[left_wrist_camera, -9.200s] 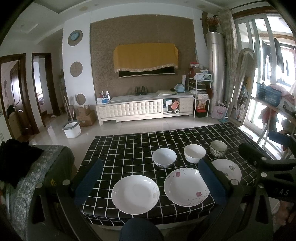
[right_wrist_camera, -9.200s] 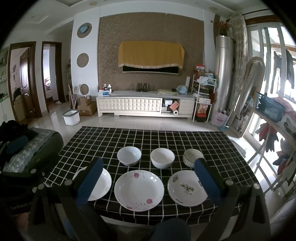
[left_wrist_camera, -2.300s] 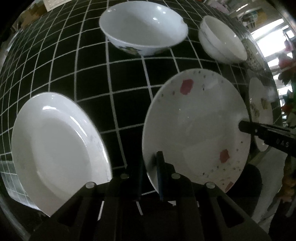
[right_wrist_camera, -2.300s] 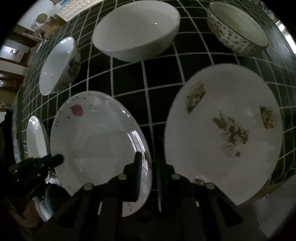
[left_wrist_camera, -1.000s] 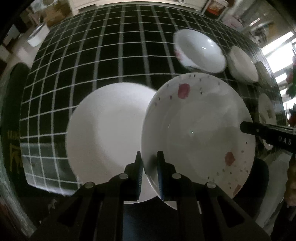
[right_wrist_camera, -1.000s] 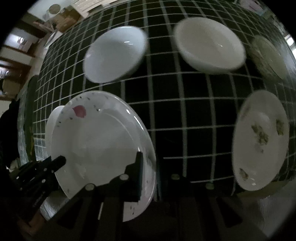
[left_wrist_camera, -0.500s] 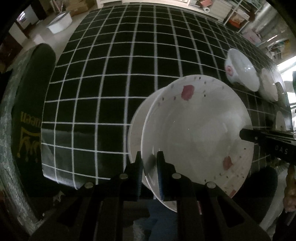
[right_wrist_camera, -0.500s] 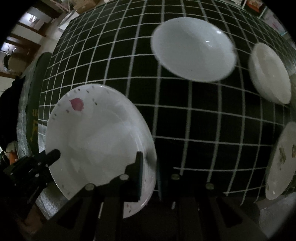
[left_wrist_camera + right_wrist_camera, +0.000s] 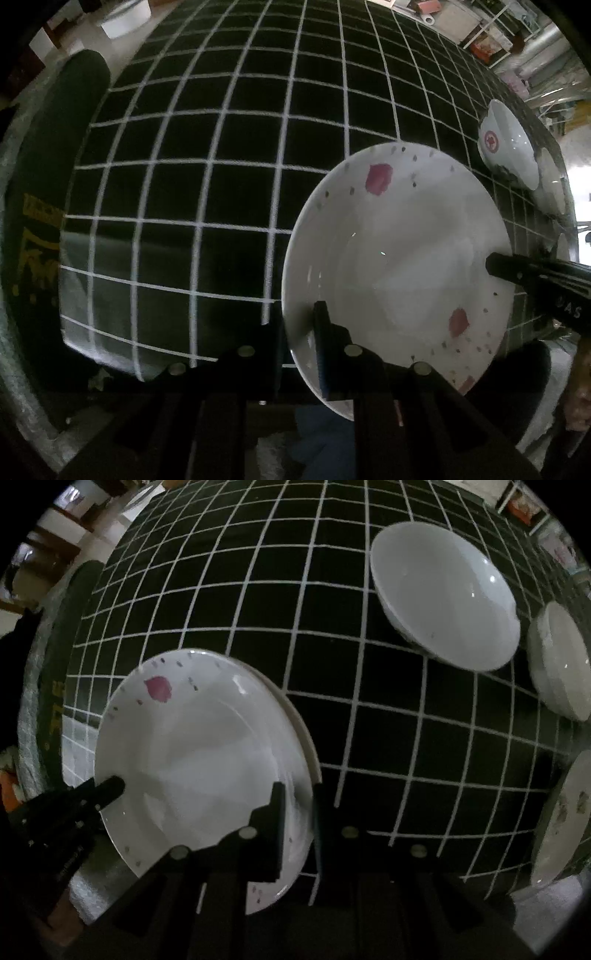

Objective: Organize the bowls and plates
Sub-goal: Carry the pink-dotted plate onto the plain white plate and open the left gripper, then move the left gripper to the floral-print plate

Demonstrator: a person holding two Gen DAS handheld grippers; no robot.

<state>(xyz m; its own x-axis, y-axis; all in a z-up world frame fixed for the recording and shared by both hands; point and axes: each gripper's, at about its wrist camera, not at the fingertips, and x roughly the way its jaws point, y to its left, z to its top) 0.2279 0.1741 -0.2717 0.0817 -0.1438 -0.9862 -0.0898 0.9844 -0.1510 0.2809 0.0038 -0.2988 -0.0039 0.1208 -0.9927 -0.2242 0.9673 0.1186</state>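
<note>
Both grippers hold the white pink-spotted plate (image 9: pixel 402 236) by opposite rims. My left gripper (image 9: pixel 301 332) is shut on its left rim; my right gripper (image 9: pixel 297 812) is shut on its right rim. In the right wrist view the spotted plate (image 9: pixel 195 749) lies over the plain white plate (image 9: pixel 308 746), whose edge peeks out on the right; whether they touch I cannot tell. A white bowl (image 9: pixel 443 602) stands beyond, a second bowl (image 9: pixel 561 661) to its right. In the left wrist view the first bowl (image 9: pixel 508 147) is at far right.
The black grid-pattern tablecloth (image 9: pixel 221 147) covers the table. A flower-patterned plate (image 9: pixel 565 819) lies at the right edge near the front. A dark cushioned seat (image 9: pixel 33 177) stands left of the table. The table's front edge is close under the grippers.
Both grippers have carried the spotted plate left, from beside the plain plate to over it. The plain plate is now almost fully covered.
</note>
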